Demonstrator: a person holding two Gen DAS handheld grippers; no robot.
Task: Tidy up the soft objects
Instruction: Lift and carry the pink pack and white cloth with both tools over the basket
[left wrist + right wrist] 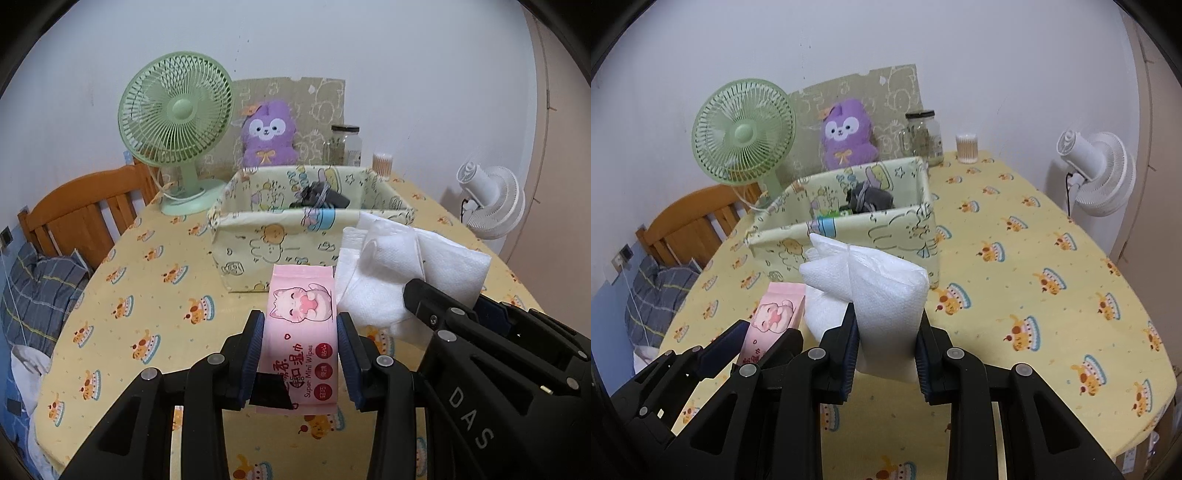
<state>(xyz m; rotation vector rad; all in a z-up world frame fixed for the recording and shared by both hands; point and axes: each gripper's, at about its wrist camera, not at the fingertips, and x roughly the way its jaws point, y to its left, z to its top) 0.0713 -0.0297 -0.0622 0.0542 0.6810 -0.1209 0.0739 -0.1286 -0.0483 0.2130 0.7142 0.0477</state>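
Observation:
My left gripper is shut on a pink pack of mini wipes, held above the table in front of the yellow fabric basket. To its right, my right gripper is shut on a white pack of paper tissues, also lifted off the table. The tissue pack and the right gripper's black body show at the right of the left wrist view; the wipes pack shows at the left of the right wrist view. Dark items lie inside the basket.
A green desk fan stands left of the basket, a purple plush toy behind it, then a glass jar and a cotton-swab tub. A white fan stands off the right edge, a wooden headboard on the left.

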